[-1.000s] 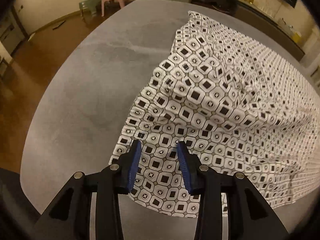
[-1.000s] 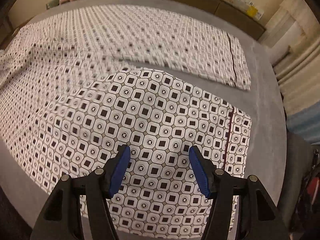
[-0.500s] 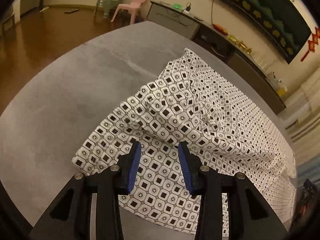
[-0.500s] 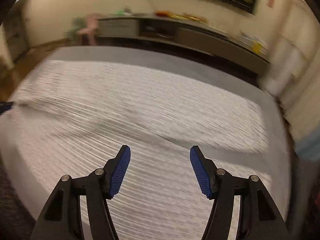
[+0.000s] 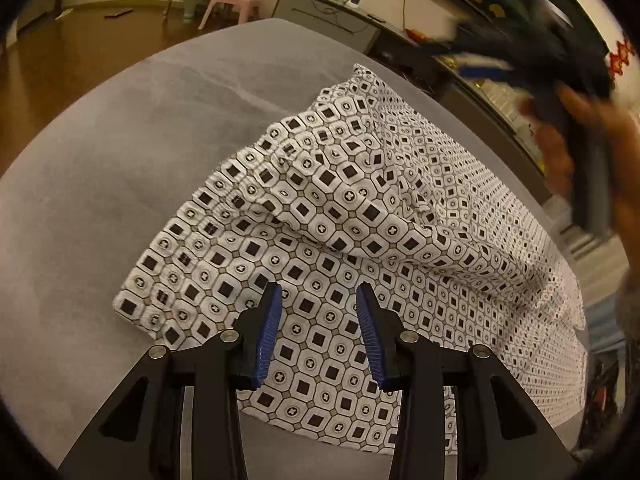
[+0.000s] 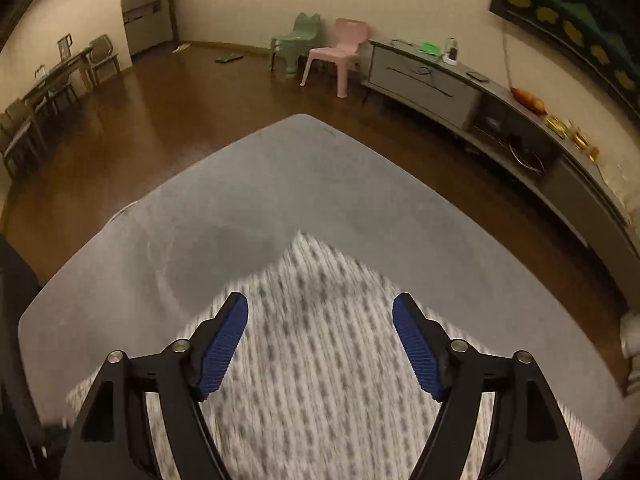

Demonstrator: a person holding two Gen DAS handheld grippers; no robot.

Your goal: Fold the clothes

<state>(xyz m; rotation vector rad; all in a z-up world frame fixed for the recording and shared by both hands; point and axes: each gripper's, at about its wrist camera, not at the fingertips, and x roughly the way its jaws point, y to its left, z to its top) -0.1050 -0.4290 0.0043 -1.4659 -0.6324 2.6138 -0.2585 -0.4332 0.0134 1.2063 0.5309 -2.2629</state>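
A white garment [image 5: 360, 216] printed with black squares and rings lies spread on the grey surface [image 5: 120, 160], its near end rumpled into a raised fold. My left gripper [image 5: 318, 300] hovers open over the garment's near corner, nothing between its blue pads. In the right wrist view the same garment [image 6: 320, 360] is motion-blurred below my right gripper [image 6: 320, 316], which is open wide and empty. In the left wrist view, the right gripper [image 5: 500, 64] appears as a blur at the upper right, held by a hand [image 5: 592, 128].
The grey surface [image 6: 300, 184] ends in a far corner, with brown floor beyond. A green chair [image 6: 296, 44] and a pink chair [image 6: 340, 52] stand by the wall. A long low cabinet [image 6: 480, 108] runs along the right wall.
The right gripper has swung up and to the left, from looking down at the trouser legs to looking across the garment's end into the room. The left gripper has pulled back and tilted up slightly.
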